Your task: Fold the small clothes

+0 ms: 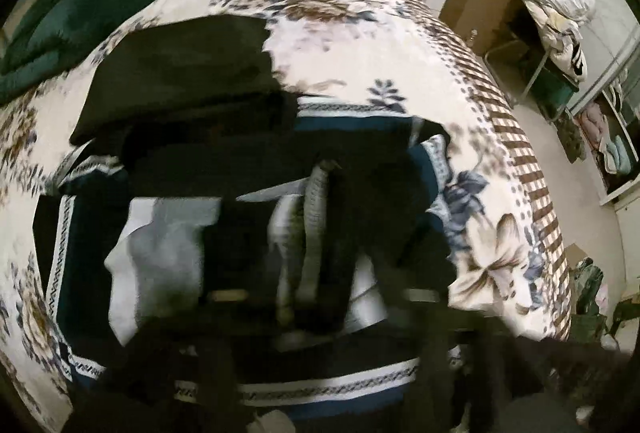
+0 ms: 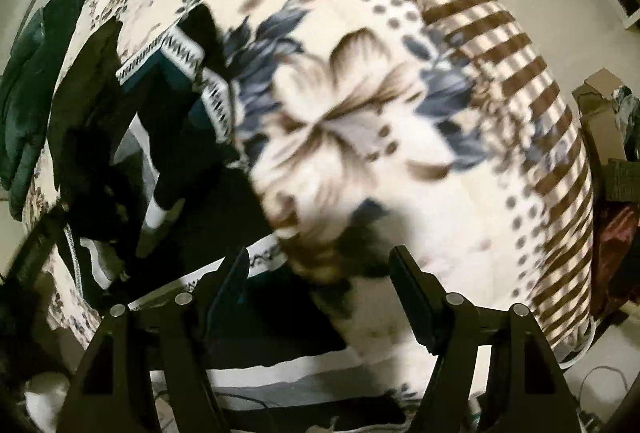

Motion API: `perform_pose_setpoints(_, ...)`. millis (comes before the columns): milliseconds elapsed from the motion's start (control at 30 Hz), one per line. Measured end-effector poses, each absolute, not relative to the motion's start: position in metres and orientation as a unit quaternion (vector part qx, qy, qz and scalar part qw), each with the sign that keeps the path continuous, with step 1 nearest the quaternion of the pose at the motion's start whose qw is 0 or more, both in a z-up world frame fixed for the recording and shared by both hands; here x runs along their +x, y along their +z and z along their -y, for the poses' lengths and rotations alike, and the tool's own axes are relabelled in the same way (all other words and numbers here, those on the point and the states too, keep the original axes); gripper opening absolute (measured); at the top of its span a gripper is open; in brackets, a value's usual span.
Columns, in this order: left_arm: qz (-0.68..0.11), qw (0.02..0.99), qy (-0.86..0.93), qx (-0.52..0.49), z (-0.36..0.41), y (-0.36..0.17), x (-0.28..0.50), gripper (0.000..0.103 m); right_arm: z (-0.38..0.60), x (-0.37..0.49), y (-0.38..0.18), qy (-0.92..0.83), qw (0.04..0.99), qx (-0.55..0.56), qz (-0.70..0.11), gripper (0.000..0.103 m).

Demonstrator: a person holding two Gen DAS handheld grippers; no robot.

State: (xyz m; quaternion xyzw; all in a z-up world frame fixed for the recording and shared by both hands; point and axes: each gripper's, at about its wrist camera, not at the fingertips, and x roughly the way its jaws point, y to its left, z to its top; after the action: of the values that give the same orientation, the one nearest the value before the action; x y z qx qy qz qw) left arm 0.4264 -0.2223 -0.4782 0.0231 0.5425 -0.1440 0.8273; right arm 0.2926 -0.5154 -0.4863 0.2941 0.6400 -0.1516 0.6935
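1. On the cream floral-print bed blanket [image 1: 340, 33] lies a heap of dark and grey small clothes [image 1: 248, 217].
2. Right gripper [image 2: 320, 285] spread wide, holding nothing, above the blanket.
3. Left gripper [image 1: 316, 297] blurred behind dark cloth; cannot tell its state.

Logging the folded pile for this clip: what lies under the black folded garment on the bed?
The black folded garment rests partly on the floral blanket and overlaps the navy cloth with white patterned border. Whatever lies under its middle is covered. Motion blur hides the finer edges.
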Motion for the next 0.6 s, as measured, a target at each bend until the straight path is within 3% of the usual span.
perform_pose_setpoints(33,-0.544,0.828,-0.138,0.022,0.215,-0.479,0.426,0.097,0.52,0.294,-0.485,-0.149,0.694,0.294,-0.64,0.074)
perform_pose_setpoints(333,-0.541,0.839,0.028,0.05,0.058,-0.482,0.491,0.097,0.515,0.369,-0.459,-0.08,0.728,0.279,-0.621,0.074)
perform_pose_setpoints(600,-0.587,0.797,0.115,0.076,-0.015,-0.571,0.597,0.097,0.445,0.518,-0.491,0.006,0.746,0.194,-0.637,0.074)
